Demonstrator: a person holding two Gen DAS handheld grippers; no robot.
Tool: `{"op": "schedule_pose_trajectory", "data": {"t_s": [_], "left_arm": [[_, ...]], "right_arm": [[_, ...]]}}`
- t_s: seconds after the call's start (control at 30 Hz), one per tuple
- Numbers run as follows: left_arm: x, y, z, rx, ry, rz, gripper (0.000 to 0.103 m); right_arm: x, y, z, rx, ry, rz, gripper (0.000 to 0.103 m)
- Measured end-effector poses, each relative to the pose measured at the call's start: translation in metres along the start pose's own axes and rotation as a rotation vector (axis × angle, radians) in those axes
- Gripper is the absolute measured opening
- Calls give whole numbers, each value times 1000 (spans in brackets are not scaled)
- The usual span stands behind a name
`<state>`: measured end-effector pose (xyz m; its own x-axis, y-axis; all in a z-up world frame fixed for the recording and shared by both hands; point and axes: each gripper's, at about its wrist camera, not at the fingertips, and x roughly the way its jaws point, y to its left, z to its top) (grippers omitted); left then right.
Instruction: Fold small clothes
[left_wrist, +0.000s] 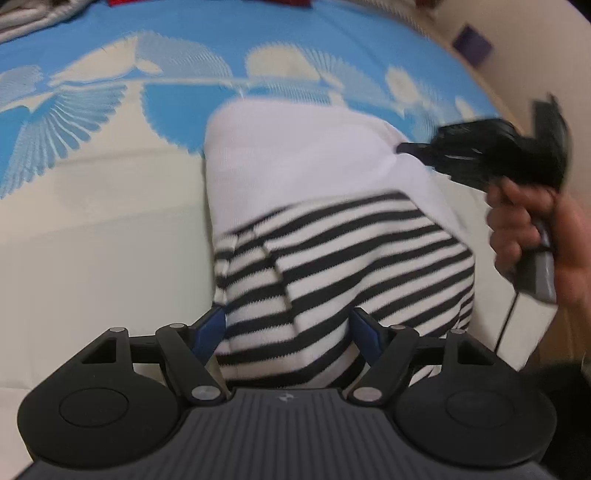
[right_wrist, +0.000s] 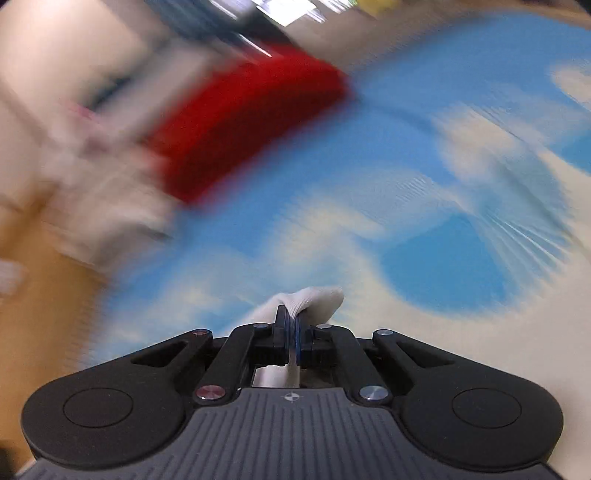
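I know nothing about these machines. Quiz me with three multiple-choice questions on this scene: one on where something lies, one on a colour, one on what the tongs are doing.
1. Where do the striped garment's stripes lie?
A. near end, by the left tongs
B. far end
C. nowhere

2. What colour is the folded cloth lying beyond the right tongs?
A. green
B. red
C. black

3. What are the right tongs doing?
A. standing wide open
B. lying on the bedspread
C. pinching white fabric

Answers:
1 A: the black stripes run between the left tongs' open fingers, with plain white beyond.
2 B: a red shape shows on the blue and cream bedspread.
3 C: white fabric bulges from the closed fingers.
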<state>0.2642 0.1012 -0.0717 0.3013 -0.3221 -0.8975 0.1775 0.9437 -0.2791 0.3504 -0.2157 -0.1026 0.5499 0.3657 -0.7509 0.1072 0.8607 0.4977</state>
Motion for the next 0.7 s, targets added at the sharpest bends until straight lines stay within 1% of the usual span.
{"op": "schedule_pose_trajectory", "data": {"t_s": [0.03, 0.07, 0.13, 0.17, 0.2, 0.27, 0.33, 0.37, 0.43, 0.47, 0.5, 0.53, 0.6, 0.67, 0.7], "left_arm": [[4, -2, -2, 24, 15, 11, 79], [7, -6, -4, 53, 24, 31, 81], [9, -9, -7, 73, 40, 47, 81], [9, -9, -8, 78, 47, 53, 81], [9, -9, -9, 84, 49, 57, 81], [10, -8, -12, 91, 57, 58, 81], [11, -6, -16, 98, 61, 58, 81], [11, -6, -17, 103, 61, 57, 81], [11, -7, -19, 109, 60, 59, 81], [11, -8, -19, 108, 57, 59, 81], [10, -8, -19, 104, 53, 60, 81], [10, -8, -18, 94, 51, 58, 81], [4, -6, -17, 70, 32, 48, 81], [-2, 0, -11, 32, -6, 26, 81], [-8, 2, -9, 6, -29, 6, 81]], "right_arm": [[12, -7, -3, 35, 39, -15, 2], [15, -7, -3, 32, 42, -10, 2], [14, 7, -5, -45, 18, -5, 3], [12, 12, -5, -64, 11, 6, 3], [9, 14, -6, -66, 5, 25, 7], [-1, 10, -5, -26, -17, 77, 10], [-13, 1, -6, 35, -36, 132, 25], [-19, -1, -8, 57, -33, 163, 25], [-28, -3, -12, 63, 4, 225, 25], [-31, -2, -15, 47, 26, 237, 26], [-34, 0, -18, 27, 40, 242, 29], [-36, 3, -23, 4, 57, 244, 35], [-38, 7, -33, -49, 106, 248, 43], [-36, 13, -43, -113, 157, 241, 43], [-36, 16, -48, -146, 169, 238, 40]]}}
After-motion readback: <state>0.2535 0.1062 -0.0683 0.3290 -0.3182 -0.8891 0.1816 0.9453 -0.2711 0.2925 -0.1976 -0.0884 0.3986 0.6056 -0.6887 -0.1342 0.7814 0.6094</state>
